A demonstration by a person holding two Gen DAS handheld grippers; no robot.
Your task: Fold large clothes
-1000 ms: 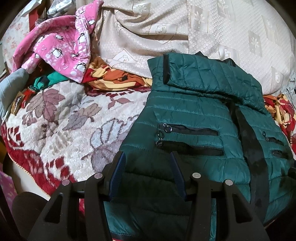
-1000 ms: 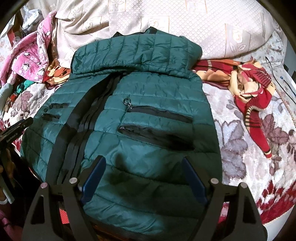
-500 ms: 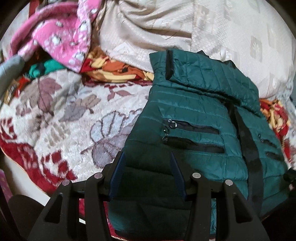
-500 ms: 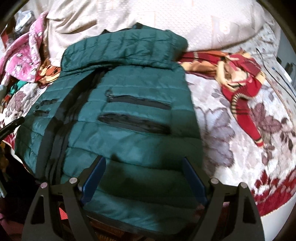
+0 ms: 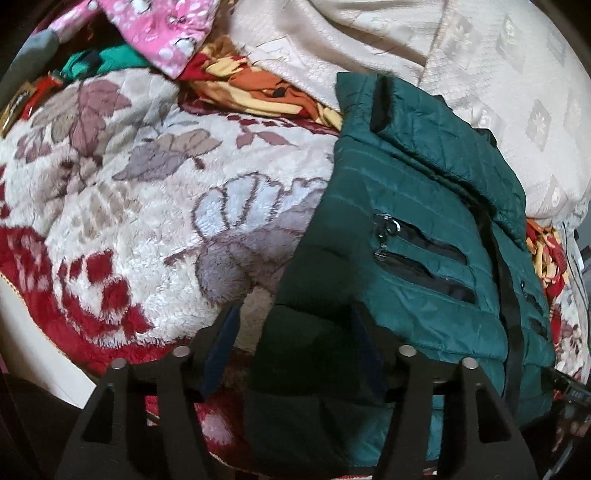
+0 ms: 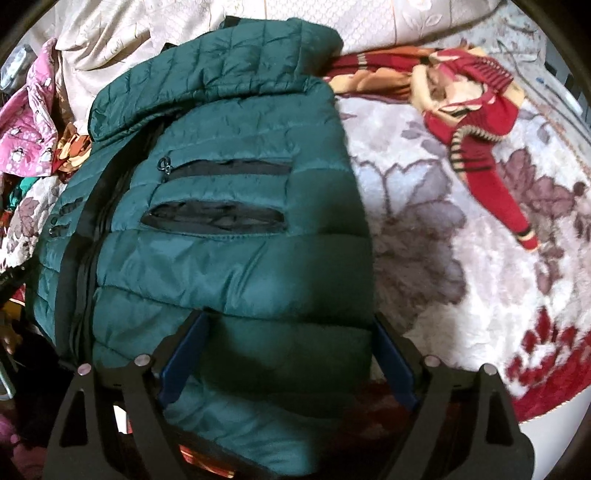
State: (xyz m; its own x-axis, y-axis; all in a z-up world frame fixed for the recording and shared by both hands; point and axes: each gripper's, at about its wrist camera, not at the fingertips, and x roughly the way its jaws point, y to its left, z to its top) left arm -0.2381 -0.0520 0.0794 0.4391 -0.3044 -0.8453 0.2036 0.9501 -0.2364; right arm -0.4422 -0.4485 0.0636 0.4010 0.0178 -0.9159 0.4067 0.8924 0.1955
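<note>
A dark green quilted jacket (image 5: 406,206) lies front up on a flowered plush blanket (image 5: 147,206), hood at the far end, two black pocket zips on each side. My left gripper (image 5: 293,321) hangs over its near left corner. Its jaws are opening, the corner lies between them and the left pad stands clear of the fabric. In the right wrist view the jacket (image 6: 229,266) fills the middle. My right gripper (image 6: 288,328) straddles its near right hem, jaws wide and still opening, the puffy fabric between the pads, not pinched.
A pink printed garment (image 5: 166,29) and an orange patterned cloth (image 5: 258,88) lie at the far left. A beige bedspread (image 5: 406,44) is bunched behind the hood. A red knitted garment (image 6: 480,140) lies right of the jacket. The bed's near edge (image 5: 33,332) drops off at the front.
Both grippers have come down and closer to the jacket's near hem. The left one has shifted to the jacket's left corner and its jaws have widened. The right jaws spread slightly.
</note>
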